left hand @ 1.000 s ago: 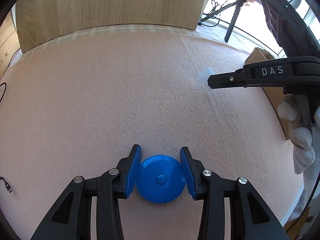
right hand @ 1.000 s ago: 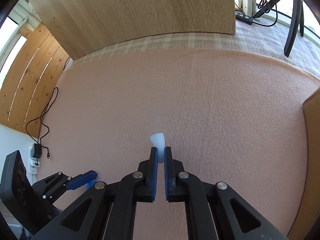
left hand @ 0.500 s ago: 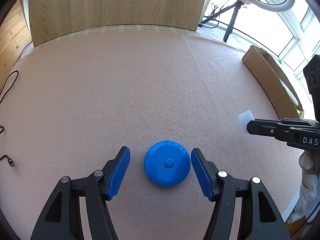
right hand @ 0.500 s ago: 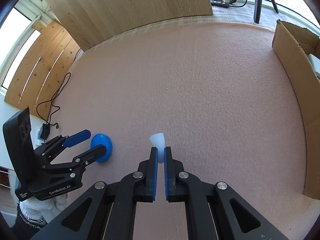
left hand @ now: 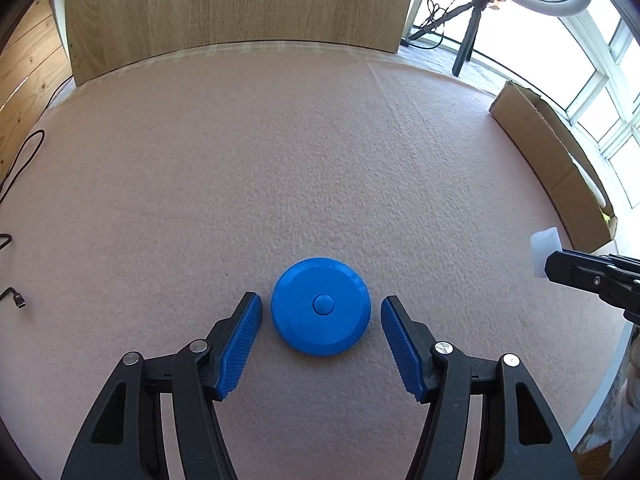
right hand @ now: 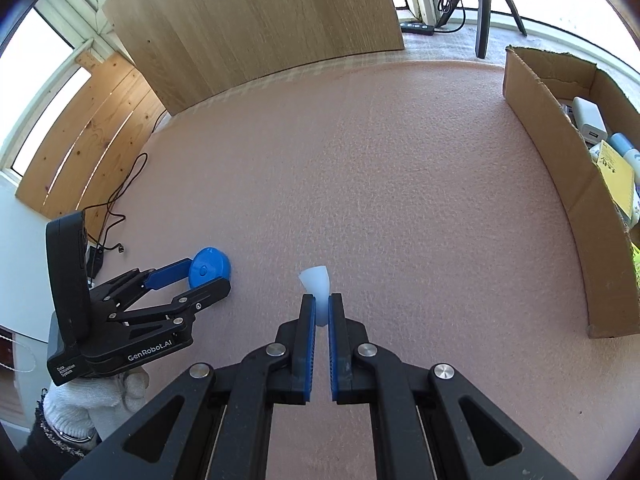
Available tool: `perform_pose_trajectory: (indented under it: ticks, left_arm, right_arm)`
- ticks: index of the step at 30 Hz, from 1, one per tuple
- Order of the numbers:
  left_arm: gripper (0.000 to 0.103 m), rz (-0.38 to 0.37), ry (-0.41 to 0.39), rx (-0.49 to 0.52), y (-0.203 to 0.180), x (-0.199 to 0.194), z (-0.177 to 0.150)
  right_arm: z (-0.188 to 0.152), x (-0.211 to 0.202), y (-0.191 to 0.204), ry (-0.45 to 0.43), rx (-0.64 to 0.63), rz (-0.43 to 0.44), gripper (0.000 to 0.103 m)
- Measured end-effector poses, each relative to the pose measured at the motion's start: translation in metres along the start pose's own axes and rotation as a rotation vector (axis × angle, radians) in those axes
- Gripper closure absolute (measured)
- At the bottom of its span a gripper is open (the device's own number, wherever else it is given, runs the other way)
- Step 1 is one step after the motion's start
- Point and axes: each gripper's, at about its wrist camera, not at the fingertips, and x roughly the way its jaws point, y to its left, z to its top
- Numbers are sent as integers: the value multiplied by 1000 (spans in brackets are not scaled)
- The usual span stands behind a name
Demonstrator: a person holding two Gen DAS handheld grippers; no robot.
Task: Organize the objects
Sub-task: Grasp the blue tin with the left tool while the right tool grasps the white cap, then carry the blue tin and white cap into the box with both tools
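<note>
A round blue disc with a centre button (left hand: 321,311) lies flat on the pink foam mat, also seen in the right wrist view (right hand: 209,268). My left gripper (left hand: 321,314) is open, its blue pads either side of the disc with small gaps. My right gripper (right hand: 322,305) is shut on a small white translucent piece (right hand: 316,283), held above the mat; the piece and the gripper tip show at the right edge of the left wrist view (left hand: 544,249).
An open cardboard box (right hand: 568,168) with several items inside stands at the right of the mat. A wooden board (left hand: 240,8) stands at the back. Cables (right hand: 120,200) lie at the left edge. A tripod (left hand: 468,28) stands beyond the mat.
My left gripper opened and released the blue disc onto the mat. My right gripper, still holding the white piece, moved right and back, bringing the cardboard box into its view.
</note>
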Motion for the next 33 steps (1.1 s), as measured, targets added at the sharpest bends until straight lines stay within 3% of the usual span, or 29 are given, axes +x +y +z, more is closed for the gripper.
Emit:
perform_pose_trajectory:
  ticks: [2, 10, 16, 33]
  left_arm:
    - [49, 24, -8, 11, -1, 1, 1]
    - [49, -16, -2, -19, 4, -5, 4]
    - [49, -54, -44, -5, -13, -19, 23]
    - [49, -168, -170, 165, -158, -35, 119]
  right_arm:
    - [-2, -5, -3, -14, -1, -13, 98]
    - [-9, -32, -23, -69, 24, -47, 98]
    - [-14, -57, -49, -113, 57, -82, 98]
    - [-15, -137, -147, -259, 141, -211, 98]
